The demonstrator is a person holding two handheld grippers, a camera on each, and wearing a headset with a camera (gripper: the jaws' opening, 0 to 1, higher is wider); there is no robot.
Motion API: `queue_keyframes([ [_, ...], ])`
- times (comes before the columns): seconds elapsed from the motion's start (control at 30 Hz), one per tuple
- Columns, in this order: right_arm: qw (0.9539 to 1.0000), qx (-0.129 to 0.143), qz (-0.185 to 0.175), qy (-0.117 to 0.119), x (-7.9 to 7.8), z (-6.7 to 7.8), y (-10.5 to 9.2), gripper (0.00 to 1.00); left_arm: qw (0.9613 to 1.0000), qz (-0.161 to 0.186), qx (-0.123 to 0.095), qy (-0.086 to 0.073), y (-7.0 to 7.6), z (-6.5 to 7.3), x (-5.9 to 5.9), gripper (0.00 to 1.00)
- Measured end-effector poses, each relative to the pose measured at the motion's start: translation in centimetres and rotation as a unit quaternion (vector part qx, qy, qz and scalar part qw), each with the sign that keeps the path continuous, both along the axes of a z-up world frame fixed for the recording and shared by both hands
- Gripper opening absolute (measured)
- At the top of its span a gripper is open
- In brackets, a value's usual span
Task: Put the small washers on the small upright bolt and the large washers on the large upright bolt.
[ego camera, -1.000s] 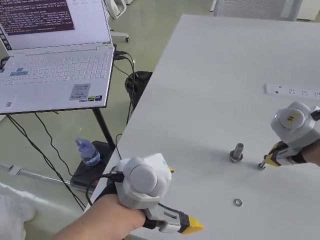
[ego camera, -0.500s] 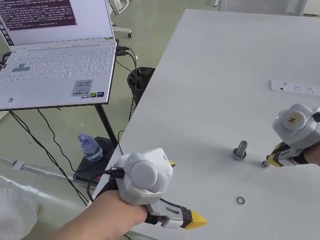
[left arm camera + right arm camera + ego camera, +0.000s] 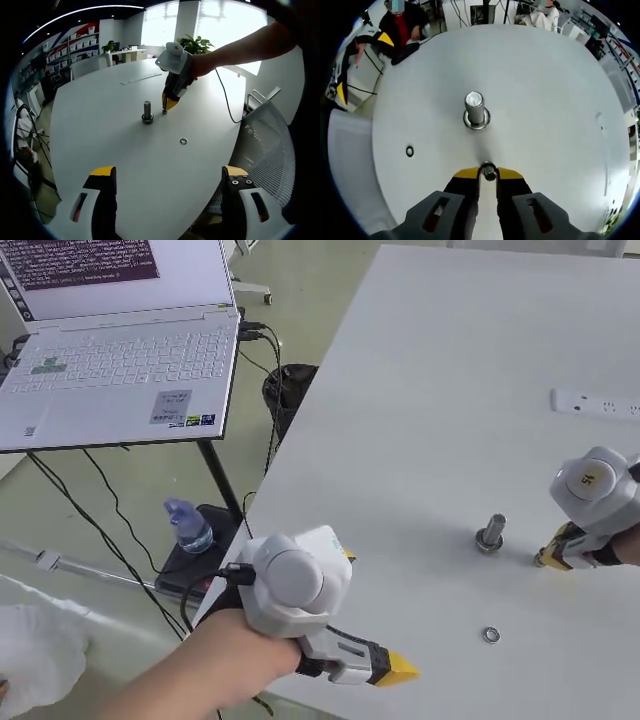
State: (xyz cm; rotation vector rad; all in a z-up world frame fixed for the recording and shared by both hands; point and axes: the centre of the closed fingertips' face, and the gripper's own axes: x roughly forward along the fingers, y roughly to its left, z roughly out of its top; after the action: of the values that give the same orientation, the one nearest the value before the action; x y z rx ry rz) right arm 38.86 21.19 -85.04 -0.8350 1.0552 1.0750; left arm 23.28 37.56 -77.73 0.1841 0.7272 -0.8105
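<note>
The large upright bolt (image 3: 490,534) (image 3: 476,109) (image 3: 147,111) stands on the white table with a washer around its base. Just right of it stands the small upright bolt (image 3: 541,560) (image 3: 489,172) (image 3: 164,111). My right gripper (image 3: 553,558) (image 3: 488,172) (image 3: 169,103) has its yellow tips close together at the small bolt's top, shut on a small washer there. One loose washer (image 3: 491,635) (image 3: 409,151) (image 3: 183,141) lies flat nearer to me. My left gripper (image 3: 398,671) (image 3: 169,176) hovers open and holds nothing by the table's near edge.
A white power strip (image 3: 596,403) lies at the far right of the table (image 3: 420,390). Off the table's left edge an open laptop (image 3: 110,360) sits on a stand, with cables and a water bottle (image 3: 188,526) on the floor. A person's arm reaches in behind each gripper.
The head camera has shifted, so the whole picture slid. The right gripper stays at the small bolt and the left gripper holds near the table edge.
</note>
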Motion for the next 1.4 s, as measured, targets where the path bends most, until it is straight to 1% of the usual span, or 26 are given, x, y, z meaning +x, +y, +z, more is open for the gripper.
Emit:
queue_keyframes([
  [0.2, 1.0000, -0.003, 0.003, 0.002, -0.2, -0.6, 0.0, 0.13, 1.0000, -0.001, 0.001, 0.006, 0.1, -0.2, -0.4, 0.85],
  [0.37, 1.0000, -0.002, 0.005, -0.001, -0.1, -0.5, 0.1, 0.13, 1.0000, 0.002, -0.003, 0.009, 0.2, -0.2, -0.6, 0.85],
  [0.7, 1.0000, -0.005, 0.007, 0.000, -0.3, -0.5, 0.1, 0.13, 1.0000, 0.003, -0.001, 0.008, 0.4, -0.2, -0.6, 0.84],
  [0.97, 0.9999, -0.001, 0.010, -0.003, -0.3, -0.5, -0.1, 0.14, 0.9999, 0.002, -0.001, 0.011, 0.2, -0.3, -0.9, 0.83],
  [1.1, 1.0000, -0.001, 0.009, 0.000, -0.3, -0.6, -0.1, 0.19, 0.9999, 0.003, 0.000, 0.011, 0.3, -0.4, -1.0, 0.83],
  [1.13, 0.9999, -0.002, 0.007, 0.008, -0.5, -0.7, -0.1, 0.19, 0.9999, 0.003, 0.001, 0.012, 0.4, -0.4, -1.0, 0.83],
  [1.2, 0.9999, -0.003, 0.010, 0.002, -0.3, -0.7, -0.1, 0.19, 0.9999, 0.004, 0.000, 0.011, 0.4, -0.4, -1.0, 0.83],
  [1.4, 0.9999, -0.002, 0.010, 0.003, -0.2, -0.5, 0.1, 0.19, 0.9999, 0.004, 0.000, 0.012, 0.4, -0.4, -1.1, 0.83],
])
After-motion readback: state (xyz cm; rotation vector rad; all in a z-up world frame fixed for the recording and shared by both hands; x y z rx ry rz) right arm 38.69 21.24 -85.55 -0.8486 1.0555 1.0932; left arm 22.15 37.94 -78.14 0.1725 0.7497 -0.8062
